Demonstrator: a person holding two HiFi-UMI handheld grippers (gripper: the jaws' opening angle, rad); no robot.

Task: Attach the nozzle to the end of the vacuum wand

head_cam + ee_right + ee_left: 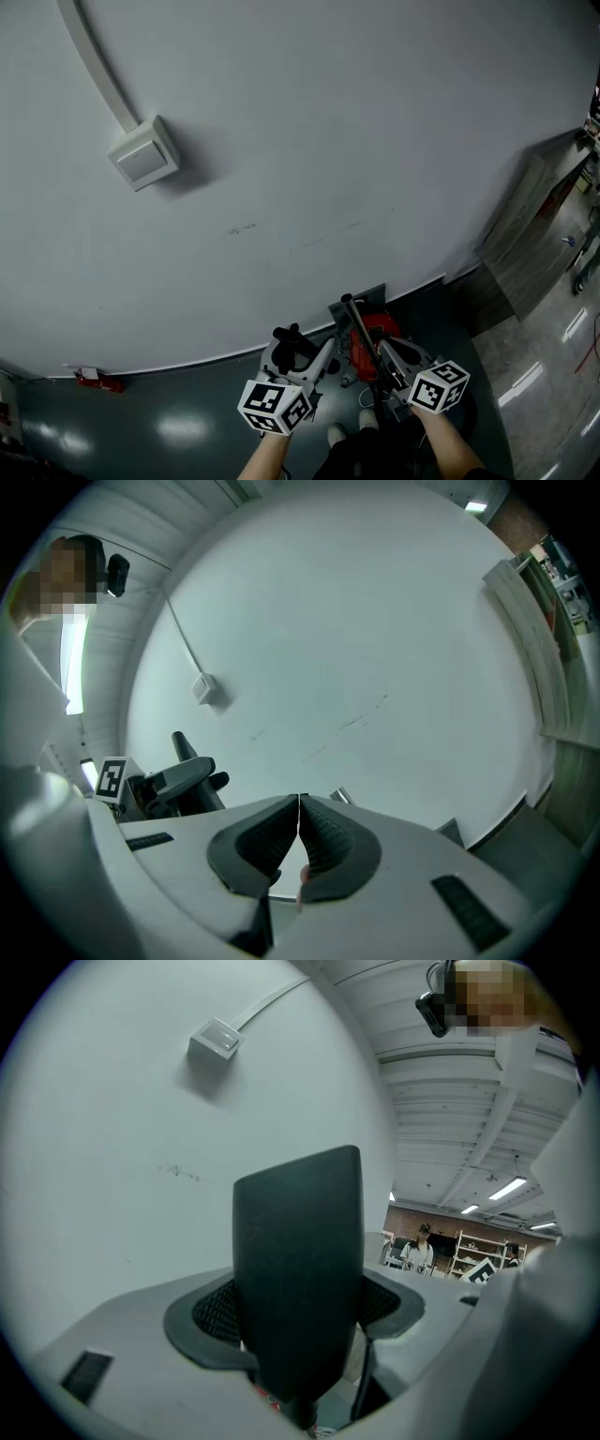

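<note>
Partly hidden: we see the wand (361, 330) only in the head view, a thin dark rod at 6 o'clock; its lower end is lost behind the right gripper (299, 808).
Cut off: the nozzle's (300, 1269) base, below the left gripper view.
Nozzle look: black, flat, broad, its top edge slanted.
Nozzle place: upright, at 9 o'clock of the wand, apart from it.
Left gripper (300, 1307): we see it clamped on the nozzle.
Right gripper: jaws pressed together, nothing between the tips.
</note>
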